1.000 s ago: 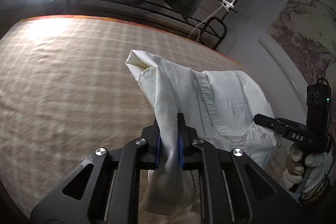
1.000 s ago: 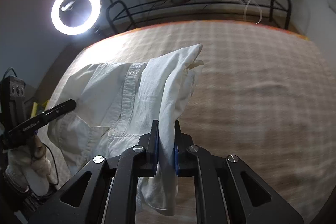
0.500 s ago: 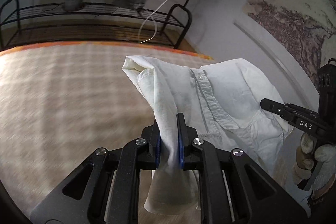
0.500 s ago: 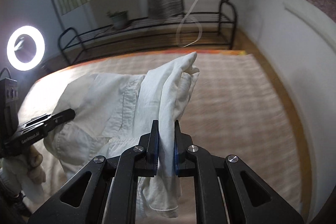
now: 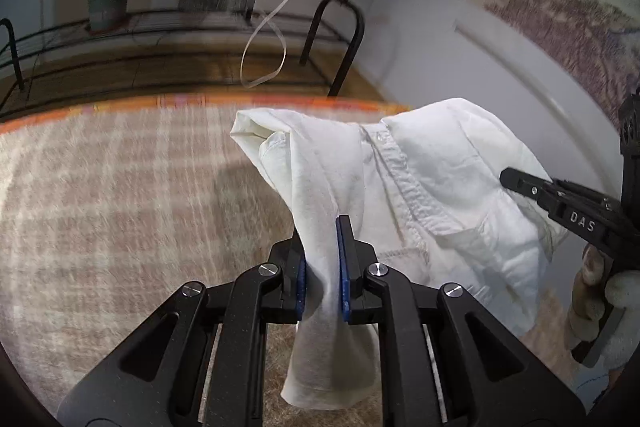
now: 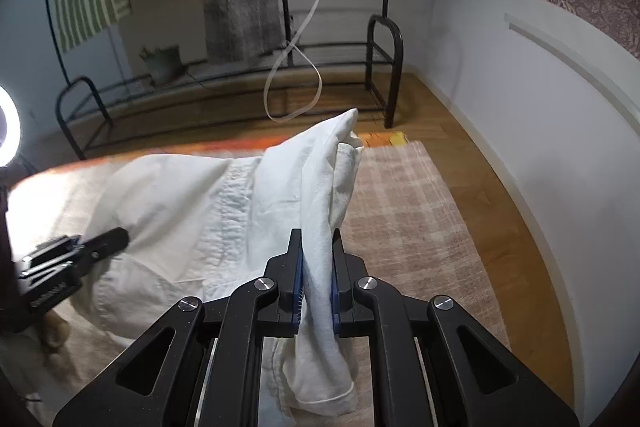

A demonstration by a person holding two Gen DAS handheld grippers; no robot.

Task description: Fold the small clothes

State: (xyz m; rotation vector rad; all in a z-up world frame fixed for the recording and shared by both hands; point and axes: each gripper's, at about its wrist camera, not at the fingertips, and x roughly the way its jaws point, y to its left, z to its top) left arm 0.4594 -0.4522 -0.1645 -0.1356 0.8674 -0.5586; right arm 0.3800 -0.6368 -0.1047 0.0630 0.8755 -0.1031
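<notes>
A small white cotton button-up shirt (image 5: 420, 171) is being held up above the beige checked woven rug (image 5: 120, 207), one bunched edge being pinched by the clenched left gripper (image 5: 322, 263), the other by the clenched right gripper (image 6: 316, 279).

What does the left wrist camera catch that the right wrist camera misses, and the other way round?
Only the left wrist view shows the gloved hand that carries the right gripper.

Only the right wrist view shows the ring light, the green striped cloth hanging behind, and the bare wooden floor beside the rug.

Both show the white shirt, pinched by the left gripper and by the right one, held over the checked rug, plus the metal rack and the potted plant.
</notes>
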